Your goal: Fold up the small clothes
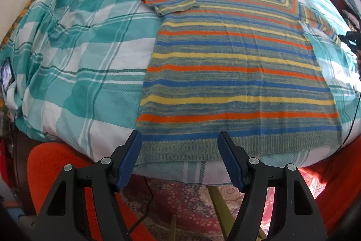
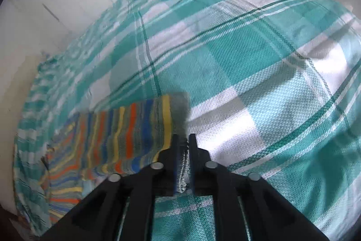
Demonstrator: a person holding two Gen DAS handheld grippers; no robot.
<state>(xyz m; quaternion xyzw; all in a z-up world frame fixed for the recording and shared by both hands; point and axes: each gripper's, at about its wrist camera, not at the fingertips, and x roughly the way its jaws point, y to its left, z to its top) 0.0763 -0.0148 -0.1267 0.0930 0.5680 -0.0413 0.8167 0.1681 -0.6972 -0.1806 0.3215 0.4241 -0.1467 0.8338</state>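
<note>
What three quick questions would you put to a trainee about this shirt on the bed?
1. True or false: the left gripper is clamped on the hem of the striped shirt.
2. What does the shirt lie on? A) a wooden table B) a checked bedspread C) a carpet
3. Name the three bright stripe colours on the shirt.

Key
1. False: its jaws stand wide apart, pressing on nothing.
2. B: the shirt is spread flat on the teal and white bedspread.
3. Orange, yellow and blue.
</note>
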